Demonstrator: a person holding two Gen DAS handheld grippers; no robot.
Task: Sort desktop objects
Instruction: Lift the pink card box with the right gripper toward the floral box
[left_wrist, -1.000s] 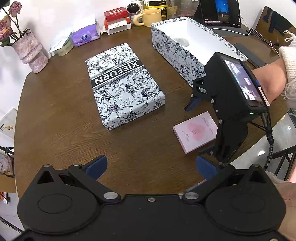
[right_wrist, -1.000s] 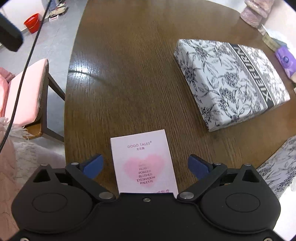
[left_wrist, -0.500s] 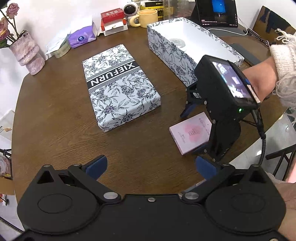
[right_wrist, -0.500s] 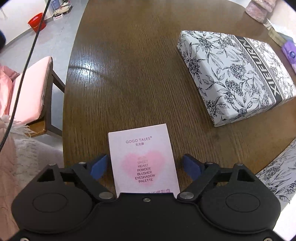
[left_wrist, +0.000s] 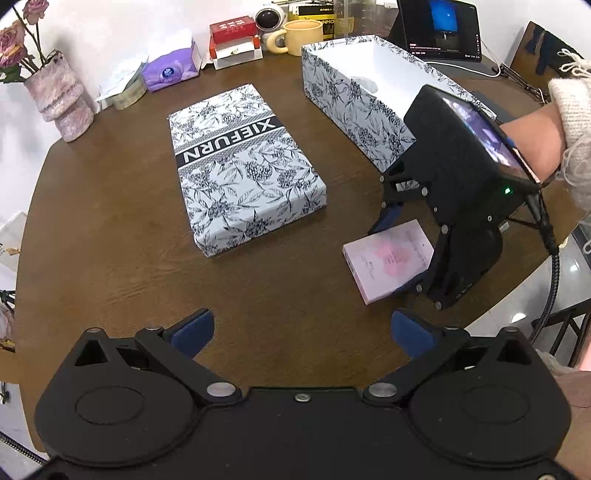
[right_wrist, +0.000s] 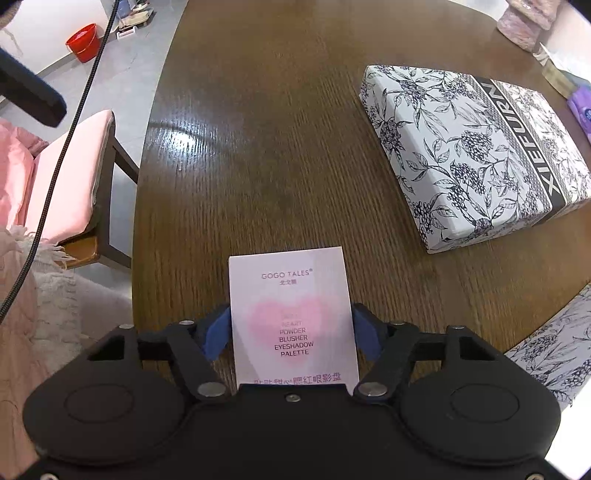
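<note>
Right gripper (right_wrist: 291, 328) pinches the pink palette box (right_wrist: 293, 314).
The box lies on the table (right_wrist: 258, 166) near its edge; left gripper (left_wrist: 301, 328) hovers spread, empty.

Pink palette box (right_wrist: 291, 314) flat on table (right_wrist: 258, 166)

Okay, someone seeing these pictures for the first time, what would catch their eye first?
Probably the pink palette box near the table's edge, clamped at its sides by the right gripper. Next, the floral lid marked XIEFURN lying mid-table, with the matching open box behind the gripper. The left gripper hangs open over bare wood.
</note>
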